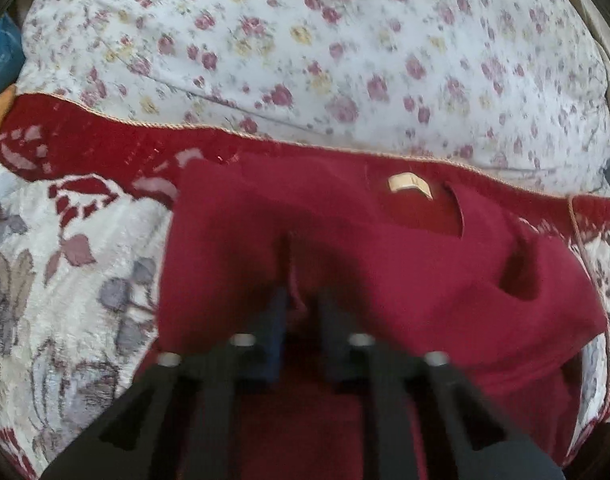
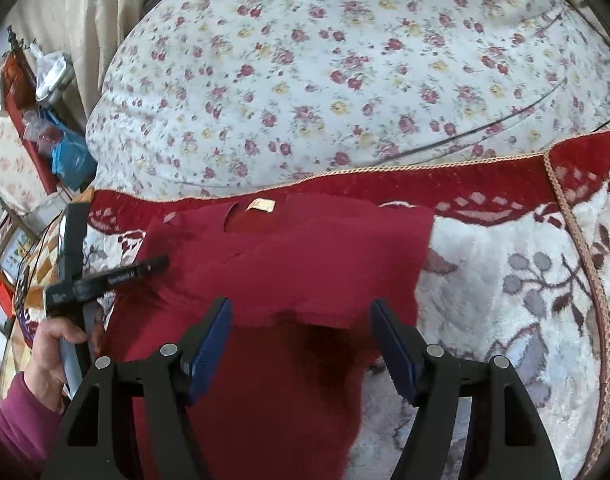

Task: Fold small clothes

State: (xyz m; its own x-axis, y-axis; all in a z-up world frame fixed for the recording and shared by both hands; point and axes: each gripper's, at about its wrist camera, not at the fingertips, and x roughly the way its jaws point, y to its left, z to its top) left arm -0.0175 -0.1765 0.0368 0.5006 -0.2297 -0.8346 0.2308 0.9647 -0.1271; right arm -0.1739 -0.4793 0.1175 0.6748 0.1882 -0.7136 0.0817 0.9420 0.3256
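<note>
A small dark red garment with a cream neck label lies on a red and white floral blanket. Its right sleeve is folded in over the body. My right gripper is open and empty, hovering over the garment's lower middle. In the left wrist view the same garment and its label show. My left gripper is shut on a fold of the red cloth and lifts it. In the right wrist view the left gripper reaches in at the garment's left side, held by a hand.
A large white flowered duvet rises behind the blanket. The blanket's braided edge runs down the right. At far left stand a curtain and a cluttered shelf with blue bags.
</note>
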